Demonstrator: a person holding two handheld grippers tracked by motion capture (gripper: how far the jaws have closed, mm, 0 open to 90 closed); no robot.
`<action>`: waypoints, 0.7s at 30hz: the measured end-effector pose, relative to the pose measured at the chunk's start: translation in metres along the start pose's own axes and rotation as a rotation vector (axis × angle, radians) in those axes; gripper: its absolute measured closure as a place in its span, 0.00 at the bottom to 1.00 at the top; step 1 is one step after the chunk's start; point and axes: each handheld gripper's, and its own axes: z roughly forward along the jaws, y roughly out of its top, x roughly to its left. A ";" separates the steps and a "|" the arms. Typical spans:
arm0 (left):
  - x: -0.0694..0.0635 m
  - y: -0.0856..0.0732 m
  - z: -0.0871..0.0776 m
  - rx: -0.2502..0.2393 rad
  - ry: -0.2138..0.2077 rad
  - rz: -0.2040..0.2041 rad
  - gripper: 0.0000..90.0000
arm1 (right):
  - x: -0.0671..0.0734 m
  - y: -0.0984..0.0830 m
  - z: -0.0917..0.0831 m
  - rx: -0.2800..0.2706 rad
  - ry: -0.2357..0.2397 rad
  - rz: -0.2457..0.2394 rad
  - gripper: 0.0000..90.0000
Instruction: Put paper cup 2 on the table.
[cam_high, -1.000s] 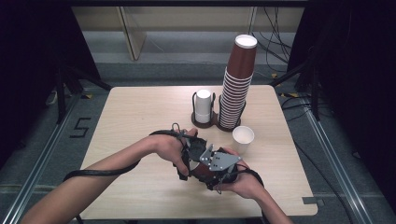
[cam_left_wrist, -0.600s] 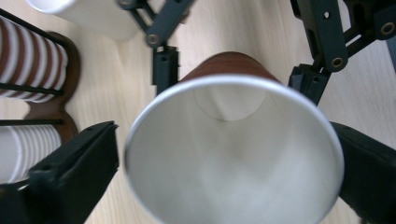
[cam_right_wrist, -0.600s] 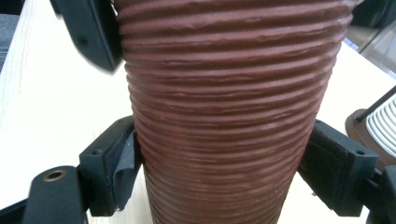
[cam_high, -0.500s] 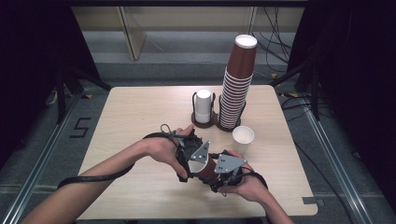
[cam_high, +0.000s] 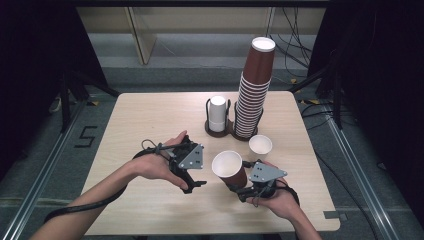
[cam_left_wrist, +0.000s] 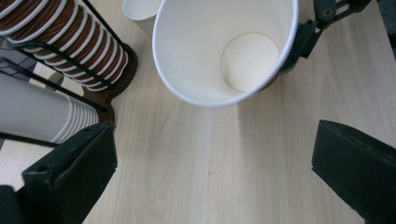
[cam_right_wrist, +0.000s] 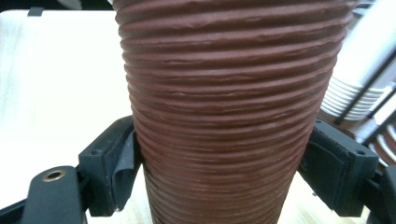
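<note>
Between right hand-held gripper (cam_high: 239, 189) pads, ribbed brown paper cup (cam_high: 229, 169) (white inside), left hand-held gripper (cam_high: 192, 181) gaping empty.

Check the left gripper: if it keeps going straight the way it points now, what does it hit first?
Most likely the brown cup, held tilted in the right gripper. In the left gripper view its open mouth faces the open left gripper dead ahead, bare table between. Depth unclear.

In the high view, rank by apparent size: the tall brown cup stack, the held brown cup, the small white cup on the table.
1. Tall brown cup stack, clearly largest.
2. Held brown cup in the right gripper; it sits nearer the camera, which flatters it.
3. Small white cup, smallest.
</note>
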 end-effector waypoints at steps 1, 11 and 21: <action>-0.001 -0.003 0.001 -0.014 0.013 -0.022 0.00 | 0.000 -0.001 -0.002 -0.008 -0.007 0.015 0.21; -0.013 -0.039 0.005 -0.076 0.108 -0.151 0.00 | -0.008 -0.010 -0.035 -0.037 -0.069 0.055 0.21; -0.021 -0.077 0.008 -0.106 0.179 -0.279 0.00 | -0.016 -0.021 -0.062 -0.041 -0.146 0.061 0.21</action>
